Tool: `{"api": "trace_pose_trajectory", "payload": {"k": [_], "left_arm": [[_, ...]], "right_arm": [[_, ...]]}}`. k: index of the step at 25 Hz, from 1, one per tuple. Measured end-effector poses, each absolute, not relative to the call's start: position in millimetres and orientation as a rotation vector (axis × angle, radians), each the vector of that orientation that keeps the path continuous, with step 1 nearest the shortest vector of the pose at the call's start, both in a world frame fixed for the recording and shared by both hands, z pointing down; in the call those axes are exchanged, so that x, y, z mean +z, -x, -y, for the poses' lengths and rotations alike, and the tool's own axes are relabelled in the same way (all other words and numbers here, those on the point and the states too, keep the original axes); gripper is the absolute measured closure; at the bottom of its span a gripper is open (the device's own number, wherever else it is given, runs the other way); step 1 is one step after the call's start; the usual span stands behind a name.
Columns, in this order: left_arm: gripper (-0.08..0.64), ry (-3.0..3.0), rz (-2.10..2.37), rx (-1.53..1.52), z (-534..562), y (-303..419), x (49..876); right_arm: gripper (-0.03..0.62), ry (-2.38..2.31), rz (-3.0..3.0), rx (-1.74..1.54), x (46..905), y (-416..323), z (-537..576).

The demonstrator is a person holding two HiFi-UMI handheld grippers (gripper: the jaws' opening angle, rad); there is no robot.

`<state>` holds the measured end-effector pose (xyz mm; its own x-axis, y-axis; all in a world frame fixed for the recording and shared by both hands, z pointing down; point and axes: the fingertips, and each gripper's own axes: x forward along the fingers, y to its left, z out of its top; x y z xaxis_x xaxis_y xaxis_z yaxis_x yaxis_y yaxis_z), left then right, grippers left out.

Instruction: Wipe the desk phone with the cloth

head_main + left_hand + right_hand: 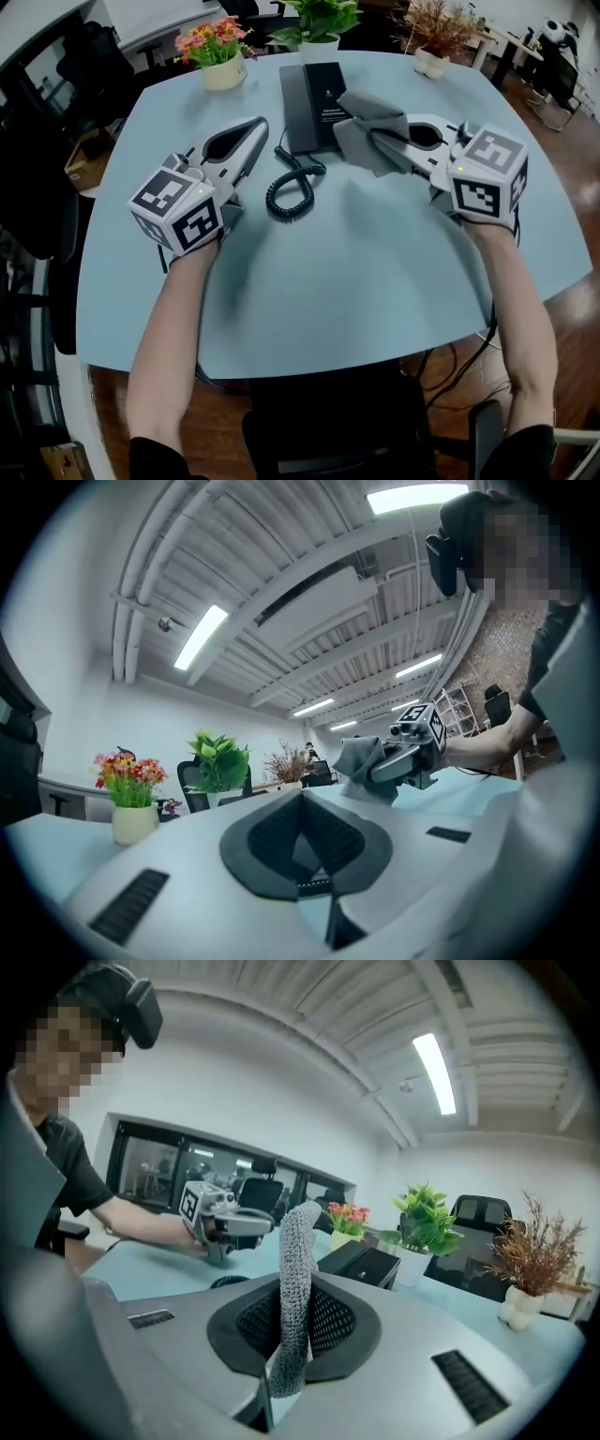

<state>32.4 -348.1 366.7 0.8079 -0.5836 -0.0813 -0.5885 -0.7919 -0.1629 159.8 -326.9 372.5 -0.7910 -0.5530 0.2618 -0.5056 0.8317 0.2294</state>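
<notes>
while over phone [314, 98], cloth [359, 120] in claw [380, 142]

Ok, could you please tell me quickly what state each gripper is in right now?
Left gripper: closed, holding nothing.
Right gripper: closed on the cloth.

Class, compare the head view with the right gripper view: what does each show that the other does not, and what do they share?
Head view only: the marker cube on the right tool, the right forearm, the floor. Right gripper view only: a ceiling light, and the cloth seen edge-on, pinched between that tool's jaws. Both: the phone, the cloth, the left tool, the flowers, the green plant.
</notes>
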Motion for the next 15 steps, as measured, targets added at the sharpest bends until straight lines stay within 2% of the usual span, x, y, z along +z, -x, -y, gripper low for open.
{"api": "trace_pose_trajectory", "payload": {"k": [8, 15], "left_arm": [[0.545, 2.762, -0.769, 0.182, 294, -50, 306], [0.545, 2.684, -0.641, 0.236, 175, -89, 218]], "right_arm": [[0.595, -0.916, 2.989, -0.177, 301, -210, 248], [0.595, -1.071, 3.158, -0.426, 224, -277, 110]]}}
